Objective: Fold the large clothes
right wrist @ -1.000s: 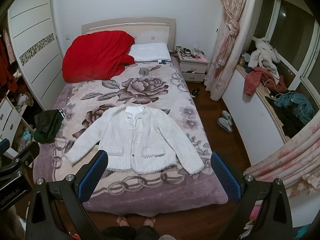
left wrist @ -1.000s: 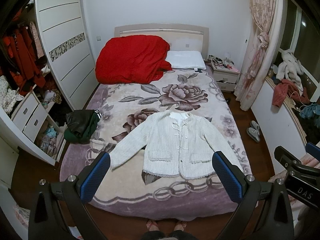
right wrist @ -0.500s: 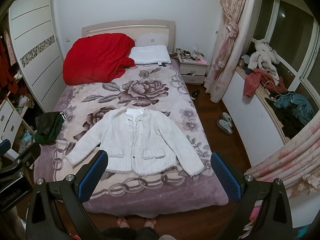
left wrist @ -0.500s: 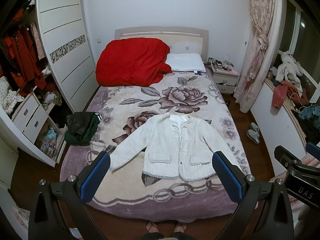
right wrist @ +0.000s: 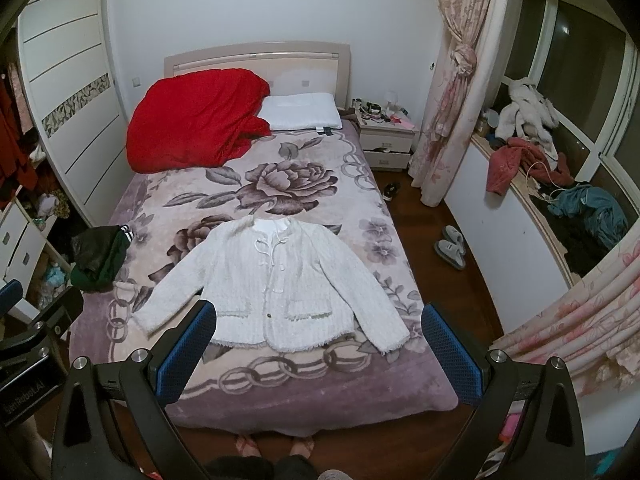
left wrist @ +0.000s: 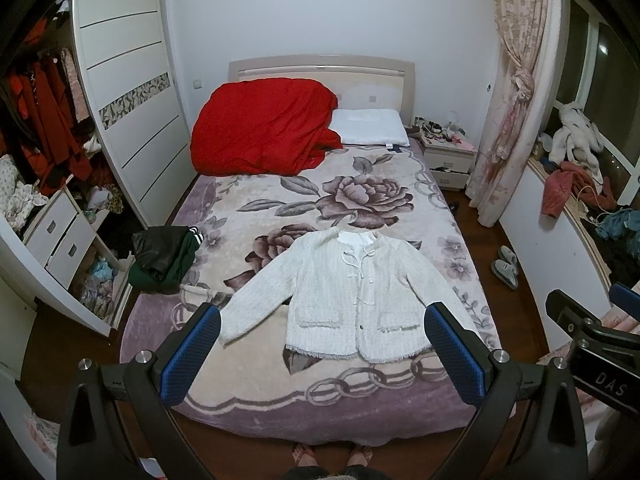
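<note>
A white knitted cardigan [left wrist: 352, 292] lies flat and face up on the flowered bed blanket [left wrist: 304, 204], sleeves spread out, hem toward me. It also shows in the right wrist view [right wrist: 276, 284]. My left gripper [left wrist: 322, 354] is open and empty, held high above the foot of the bed. My right gripper [right wrist: 318, 350] is open and empty too, at about the same height, to the right of the left one. The right gripper's body shows at the right edge of the left wrist view [left wrist: 592, 336].
A red duvet [left wrist: 264, 128] and a white pillow [left wrist: 370, 126] lie at the headboard. A dark green and black garment pile [left wrist: 164, 258] sits on the bed's left edge. A wardrobe [left wrist: 132, 92] stands left, a nightstand [left wrist: 448, 156] and slippers [left wrist: 506, 266] right.
Both views have drifted slightly, so the bed and cardigan sit a little lower in frame. Both grippers stay open and empty.
</note>
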`<action>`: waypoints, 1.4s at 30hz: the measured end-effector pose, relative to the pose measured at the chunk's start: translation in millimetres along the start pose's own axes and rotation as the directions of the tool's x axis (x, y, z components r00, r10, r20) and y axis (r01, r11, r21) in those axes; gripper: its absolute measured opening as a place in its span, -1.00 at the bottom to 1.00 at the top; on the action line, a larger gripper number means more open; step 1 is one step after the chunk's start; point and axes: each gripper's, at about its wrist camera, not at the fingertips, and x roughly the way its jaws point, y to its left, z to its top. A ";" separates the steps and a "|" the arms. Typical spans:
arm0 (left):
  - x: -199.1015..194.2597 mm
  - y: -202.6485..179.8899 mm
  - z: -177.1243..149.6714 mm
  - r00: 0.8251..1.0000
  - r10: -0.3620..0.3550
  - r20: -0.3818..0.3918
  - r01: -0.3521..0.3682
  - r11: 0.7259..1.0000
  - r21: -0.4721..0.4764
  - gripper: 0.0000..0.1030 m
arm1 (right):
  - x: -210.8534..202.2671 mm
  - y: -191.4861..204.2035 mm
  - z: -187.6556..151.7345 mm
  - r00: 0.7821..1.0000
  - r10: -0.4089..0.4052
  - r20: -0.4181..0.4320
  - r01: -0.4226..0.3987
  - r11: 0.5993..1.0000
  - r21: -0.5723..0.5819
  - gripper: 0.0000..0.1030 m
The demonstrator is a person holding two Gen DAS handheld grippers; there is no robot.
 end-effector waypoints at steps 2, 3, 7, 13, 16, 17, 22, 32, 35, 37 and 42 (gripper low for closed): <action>0.0 -0.2 0.5 1.000 0.000 0.001 0.000 1.000 0.000 1.00 | -1.9 0.4 1.9 1.000 -0.001 0.001 0.001 1.000 0.000 1.00; -0.6 -0.9 2.1 1.000 0.000 0.001 0.000 1.000 -0.001 1.00 | -2.3 0.3 2.3 1.000 -0.001 0.002 0.001 1.000 0.000 1.00; -1.5 -1.9 2.2 1.000 -0.001 0.003 0.001 1.000 -0.001 1.00 | -3.4 0.2 2.7 1.000 -0.001 0.002 0.001 1.000 -0.001 1.00; -1.9 -1.6 1.6 1.000 -0.001 0.004 0.001 1.000 -0.001 1.00 | -2.5 0.2 0.9 1.000 -0.002 0.004 0.002 1.000 0.000 1.00; -2.2 -3.7 2.4 1.000 -0.001 0.006 0.001 1.000 0.000 1.00 | -2.7 0.0 0.8 1.000 -0.001 0.004 0.001 1.000 0.001 1.00; -1.0 -2.7 0.0 1.000 0.000 0.006 0.000 1.000 0.001 1.00 | -2.8 -0.3 0.4 1.000 -0.001 0.004 0.001 1.000 0.001 1.00; -1.3 -3.1 -1.1 1.000 -0.001 0.007 0.001 1.000 0.001 1.00 | -3.0 -1.2 -1.8 1.000 0.000 0.006 0.000 1.000 0.003 1.00; -1.1 -4.5 -4.0 1.000 0.002 0.011 -0.002 1.000 0.001 1.00 | -17.1 5.1 19.1 1.000 -0.007 0.002 0.007 1.000 0.001 1.00; -1.4 -5.9 -3.5 1.000 -0.004 0.007 0.004 1.000 -0.001 1.00 | -15.4 8.7 24.5 1.000 -0.009 -0.003 0.009 1.000 0.008 1.00; 3.4 -10.0 1.7 1.000 0.000 0.004 0.000 1.000 0.001 1.00 | -9.2 13.7 30.9 1.000 -0.010 -0.012 0.010 1.000 0.023 1.00; 41.2 -14.3 22.7 0.998 0.055 0.037 -0.055 0.998 -0.006 1.00 | 52.2 10.8 34.4 1.000 0.031 0.005 -0.031 0.993 0.117 1.00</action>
